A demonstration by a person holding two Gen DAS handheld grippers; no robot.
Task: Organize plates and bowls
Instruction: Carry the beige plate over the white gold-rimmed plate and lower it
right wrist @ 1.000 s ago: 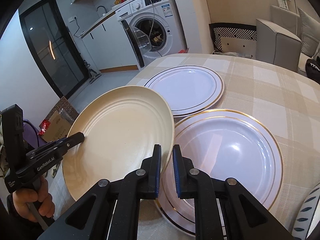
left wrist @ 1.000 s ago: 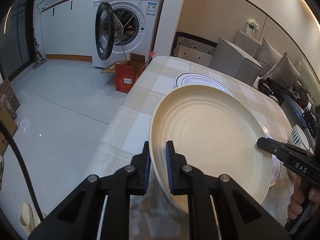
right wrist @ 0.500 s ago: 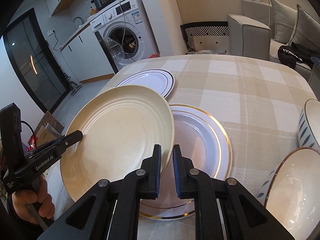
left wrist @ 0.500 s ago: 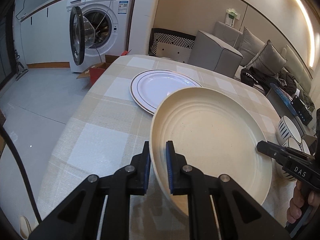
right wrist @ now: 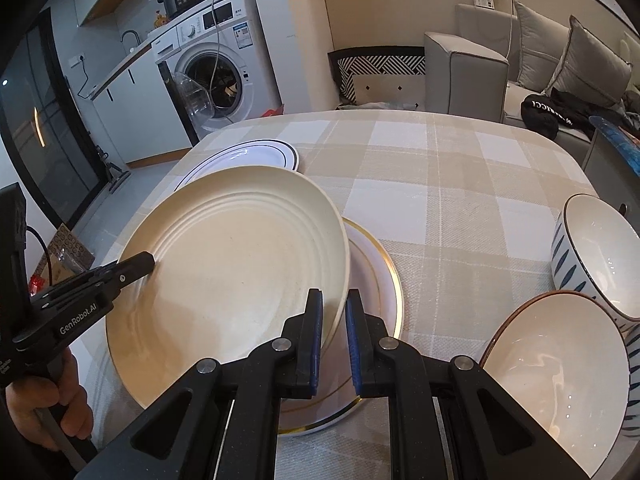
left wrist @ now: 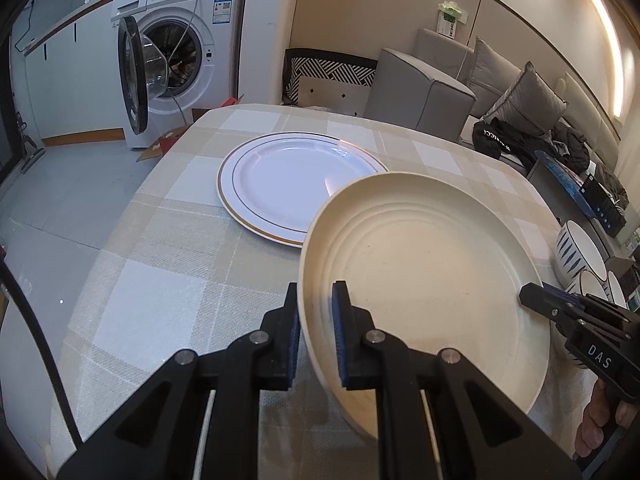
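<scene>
A cream ribbed plate point(left wrist: 420, 280) hangs tilted above the checked table, held by both grippers at opposite rims. My left gripper point(left wrist: 316, 316) is shut on its near-left rim. My right gripper point(right wrist: 334, 308) is shut on the opposite rim and shows at the far side in the left wrist view point(left wrist: 530, 296). In the right wrist view the cream plate point(right wrist: 240, 272) covers most of a gold-rimmed white plate point(right wrist: 378, 280) lying on the table. A second white plate point(left wrist: 288, 184) with a thin rim line lies farther back and apart from it.
A blue-patterned bowl point(right wrist: 600, 248) and a brown-rimmed bowl point(right wrist: 560, 360) stand at the table's right side, close to my right gripper. The table's left edge point(left wrist: 132, 208) drops to the floor. A washing machine point(left wrist: 180, 60) and a grey sofa point(left wrist: 420, 92) stand beyond.
Both grippers have carried the cream plate rightward from the table's left edge to over the gold-rimmed plate. The bowls have come into view on the right.
</scene>
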